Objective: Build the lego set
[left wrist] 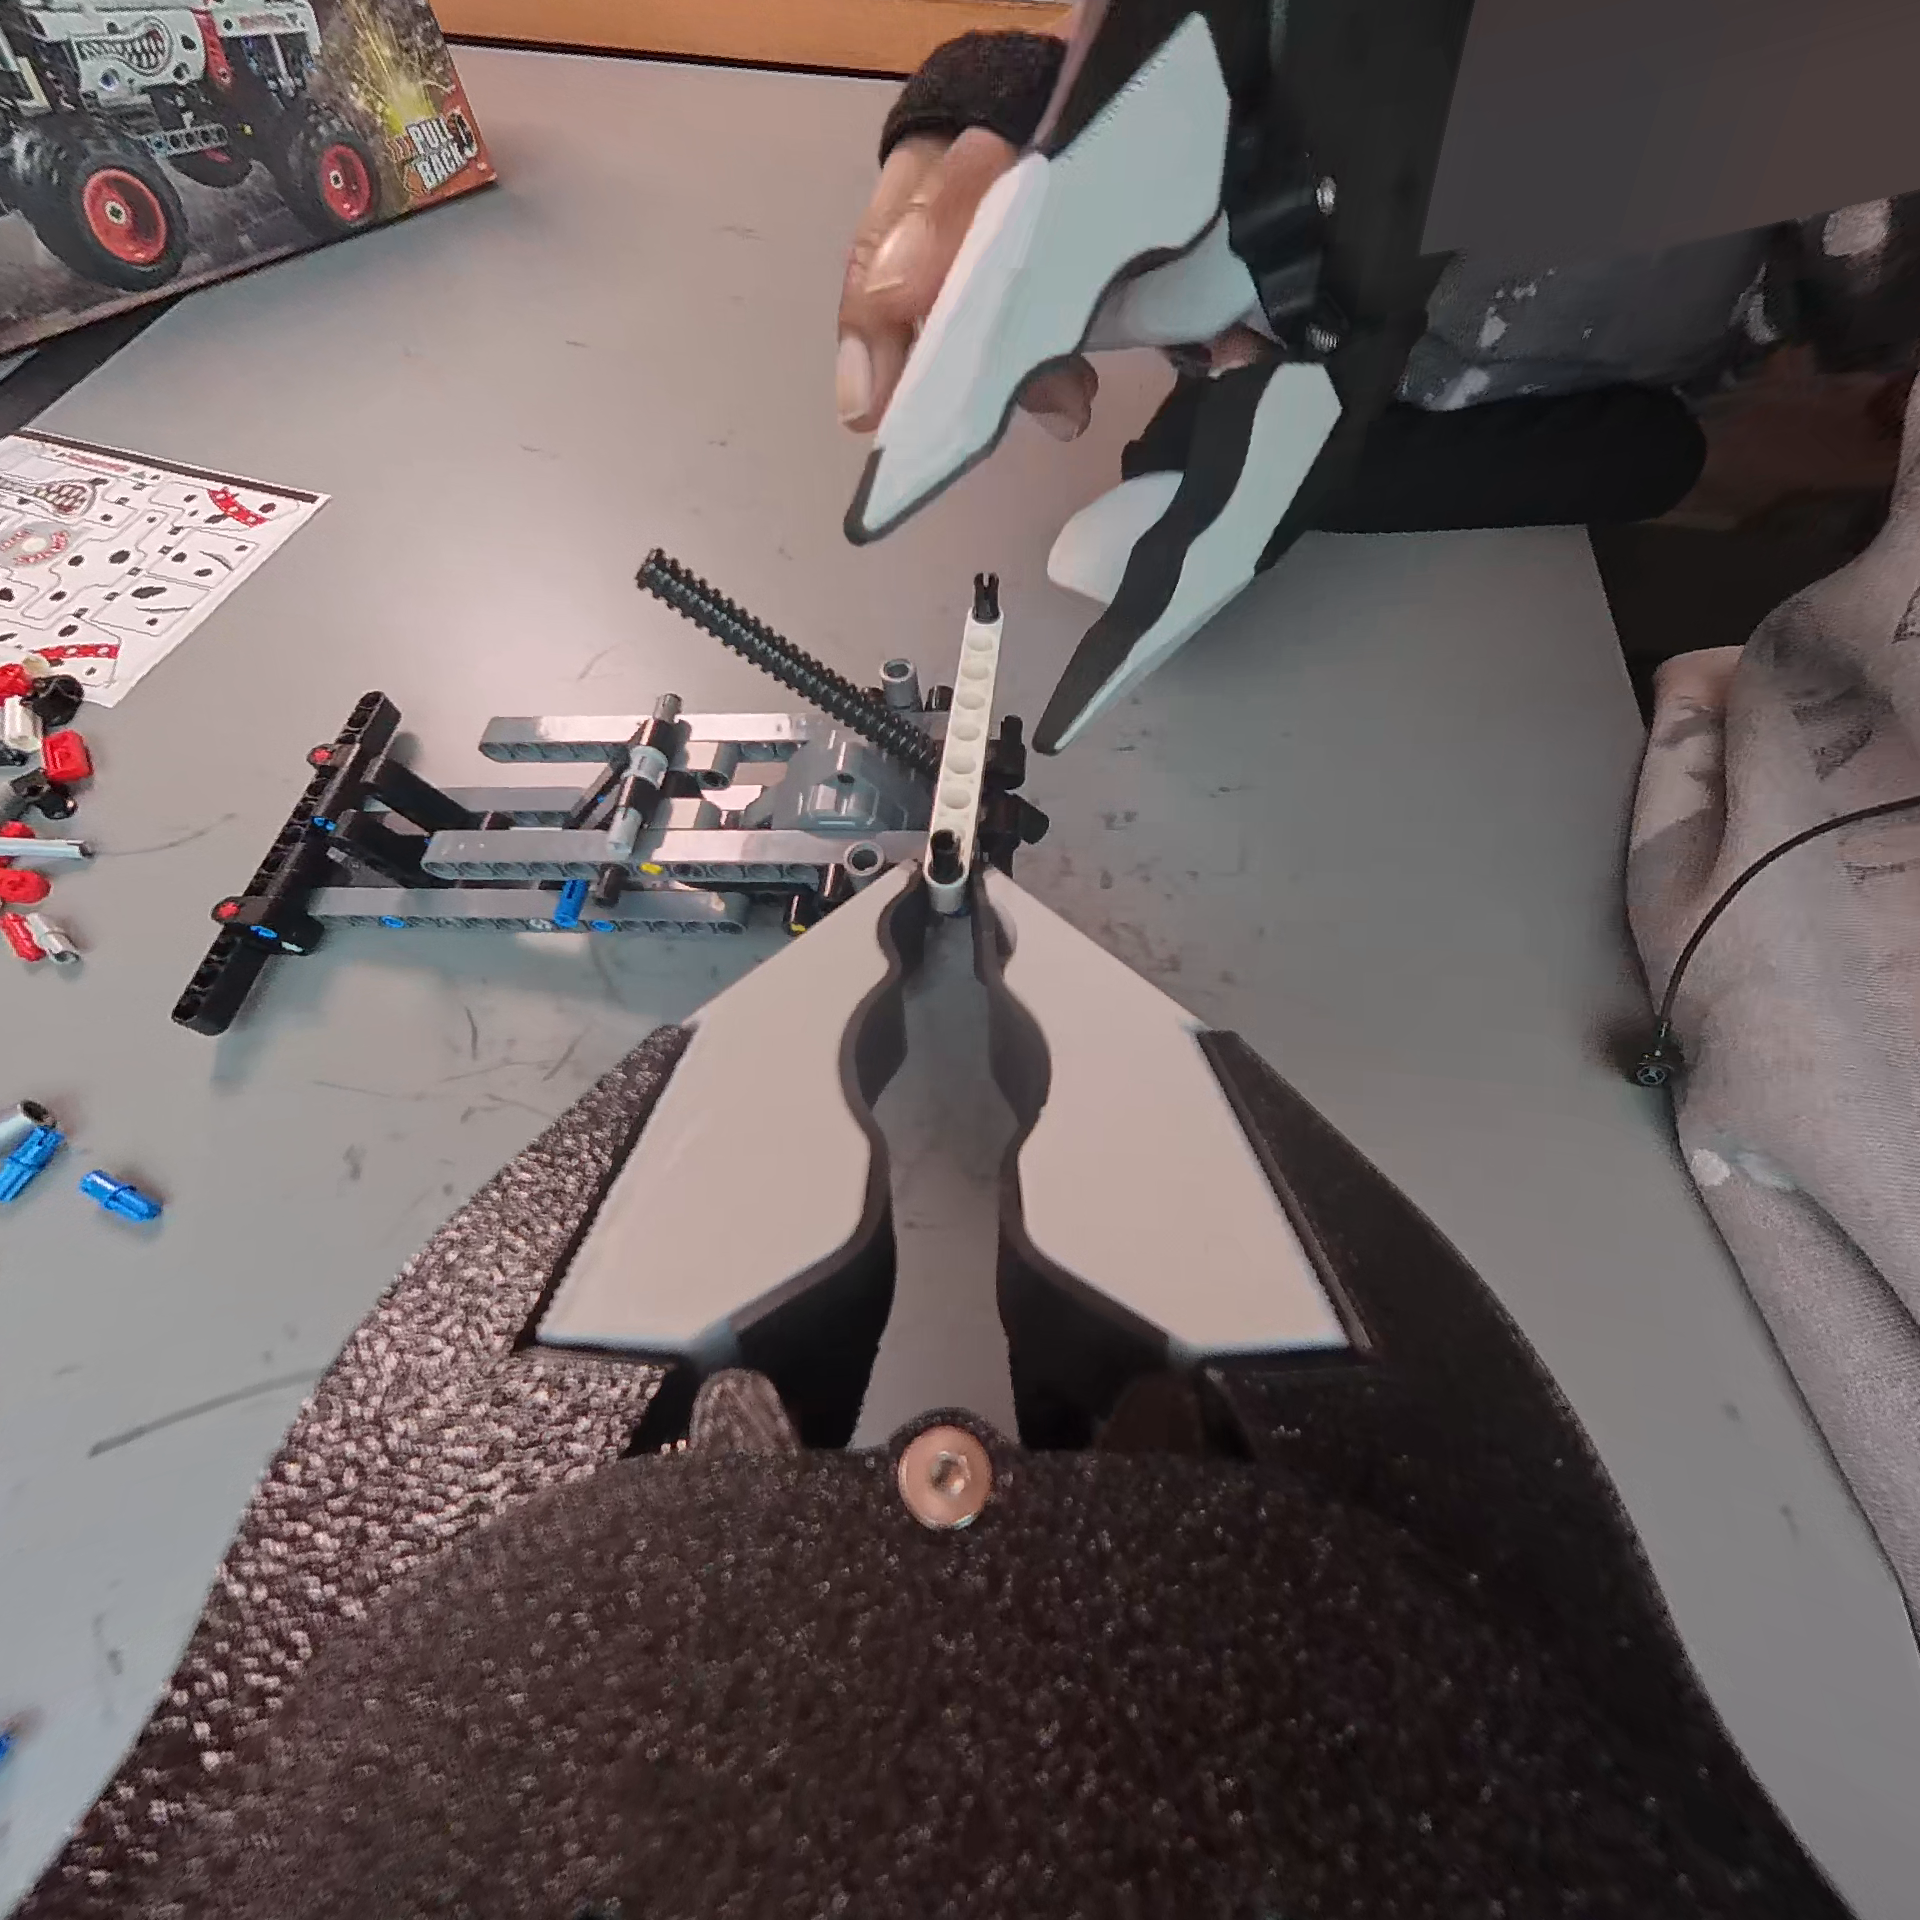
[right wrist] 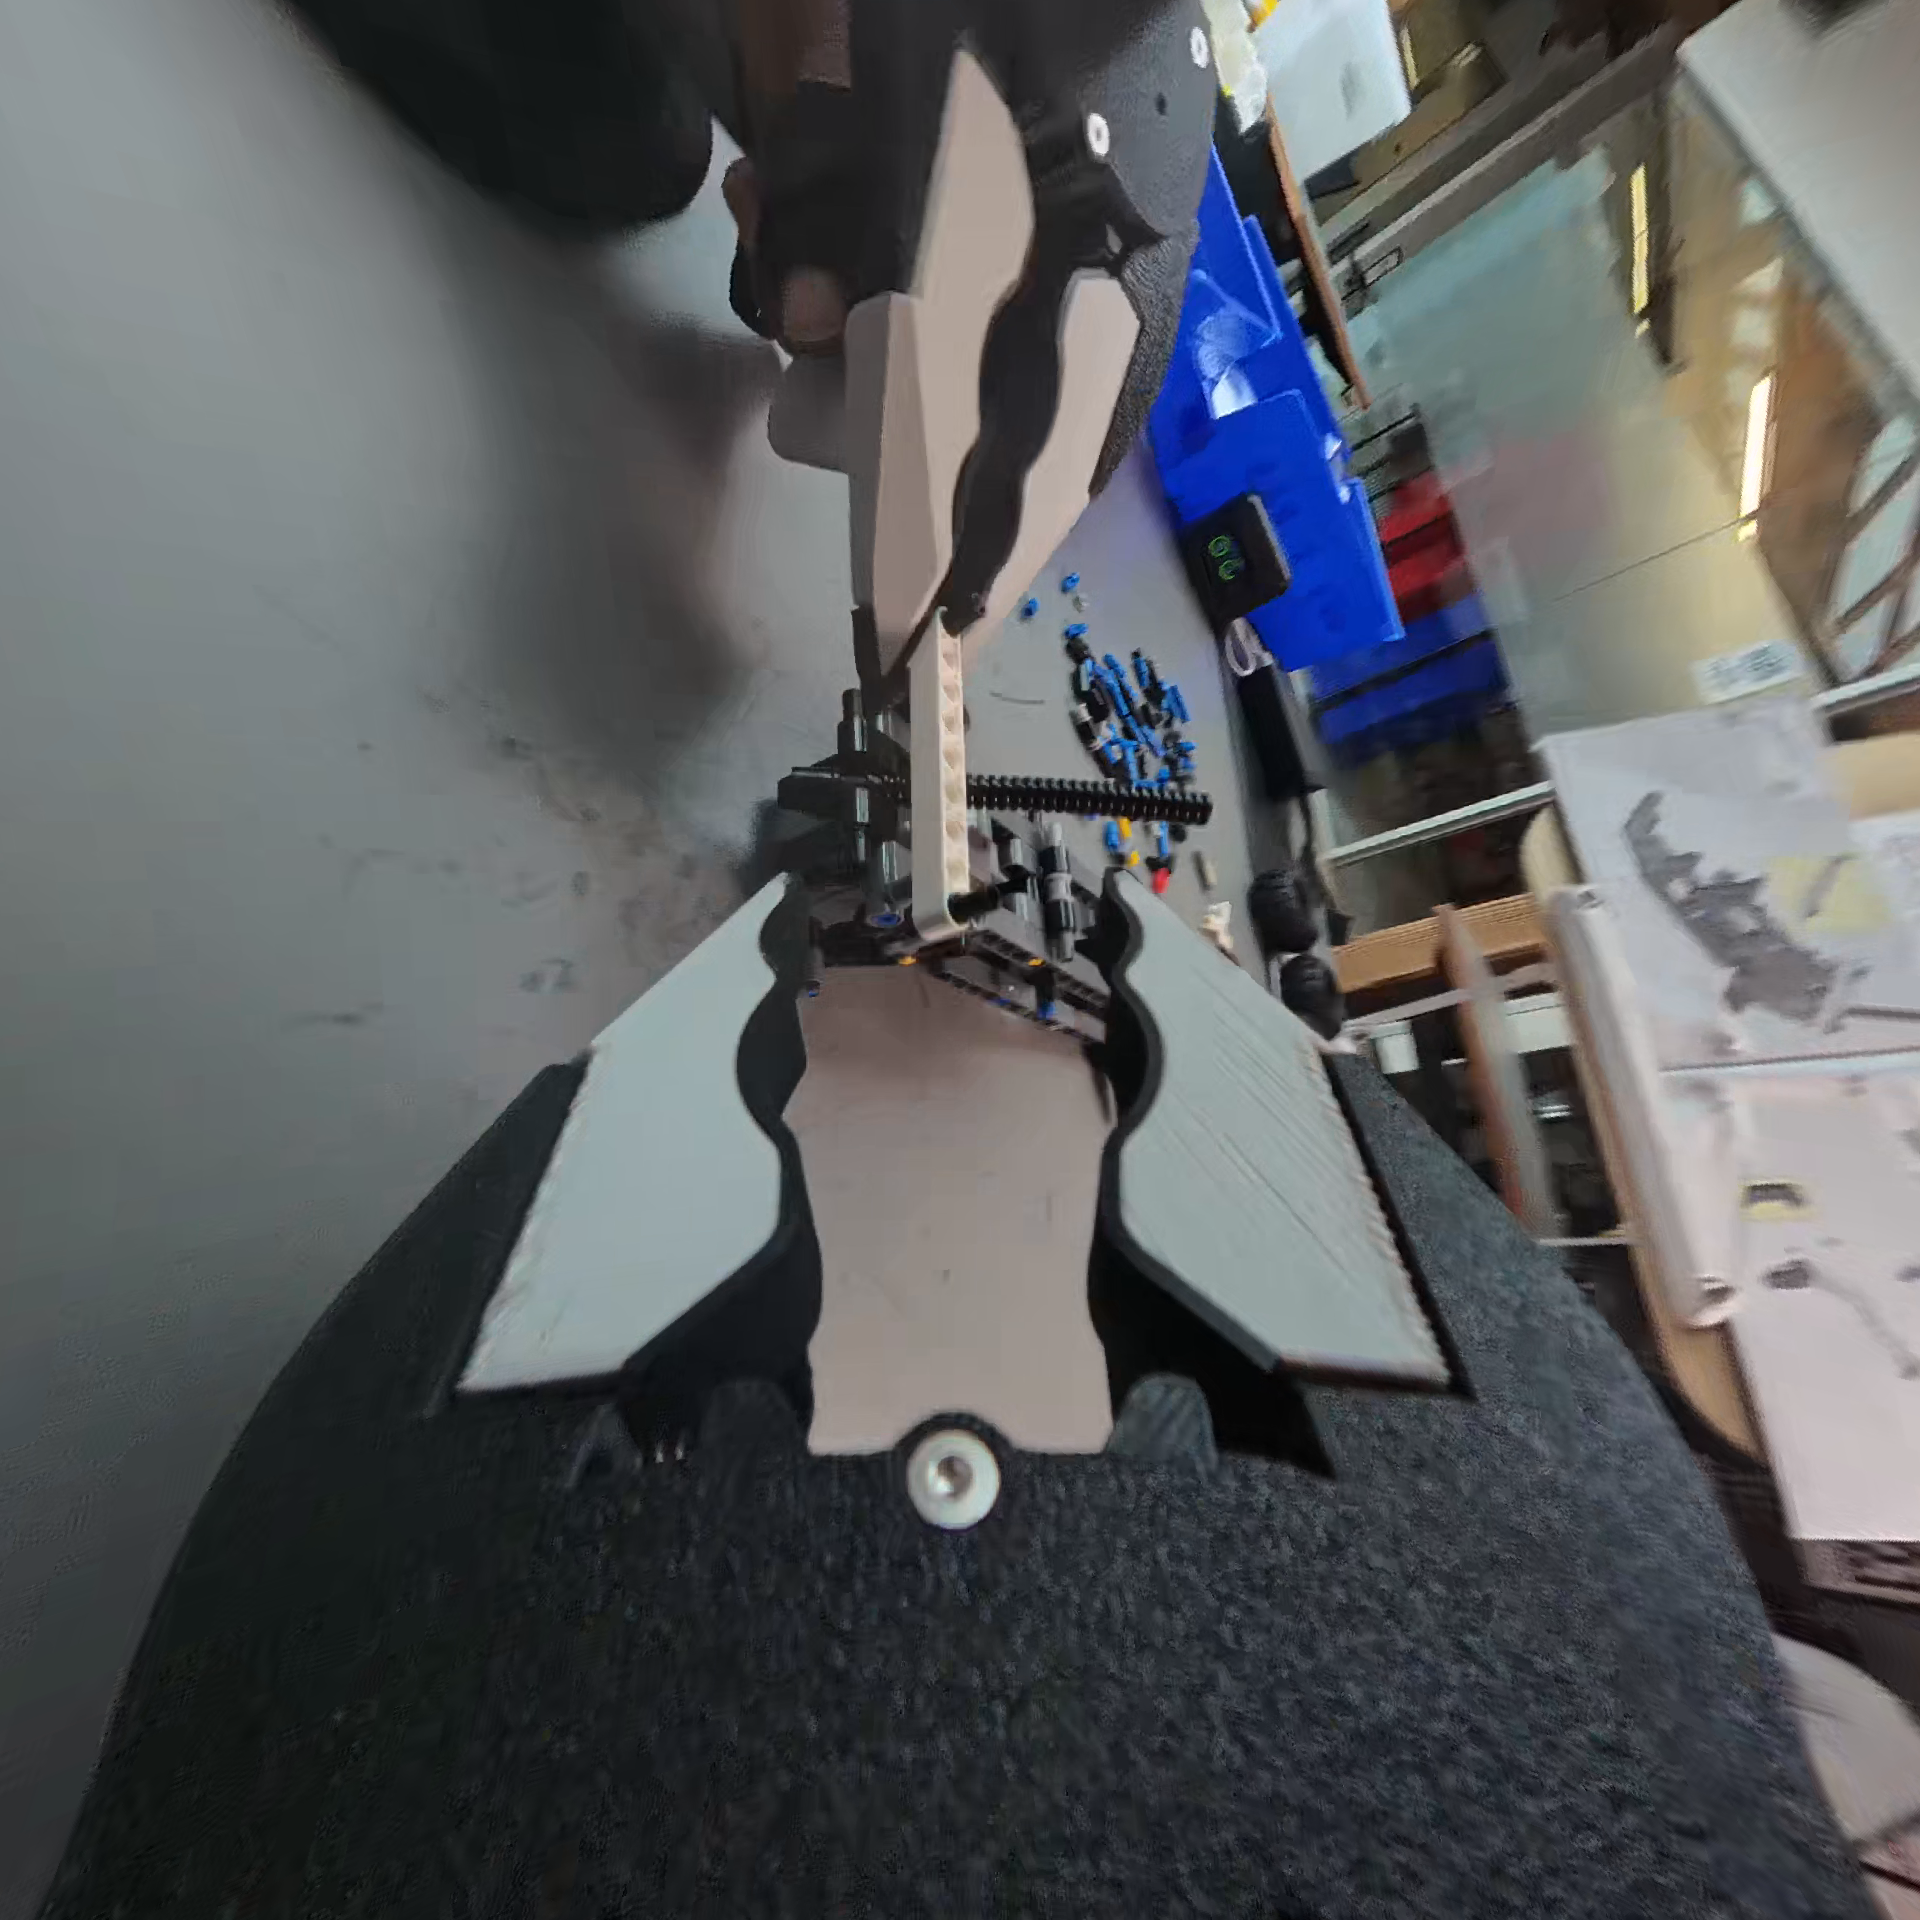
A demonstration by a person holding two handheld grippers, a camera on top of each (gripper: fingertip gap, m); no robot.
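A grey and black lego chassis (left wrist: 623,821) lies on the grey table (left wrist: 582,395), with a black ribbed rod (left wrist: 779,655) sticking out of it. A white holed beam (left wrist: 966,727) with black pins at both ends stands across the chassis's near end. My left gripper (left wrist: 945,883) is shut on the beam's lower end. My right gripper (left wrist: 951,636) hangs open just above the beam's far end. In the right wrist view my right gripper (right wrist: 951,894) is wide open around the chassis end (right wrist: 997,935). There the left gripper (right wrist: 925,644) pinches the white beam (right wrist: 940,790) from above.
The set's box (left wrist: 208,135) and a sticker sheet (left wrist: 114,561) lie at the far left. Loose red pieces (left wrist: 42,790) and blue pins (left wrist: 114,1195) sit along the left edge. A crumpled cloth (left wrist: 1787,935) lies at the right. Blue bins (right wrist: 1278,488) stand beyond more loose pins (right wrist: 1132,717).
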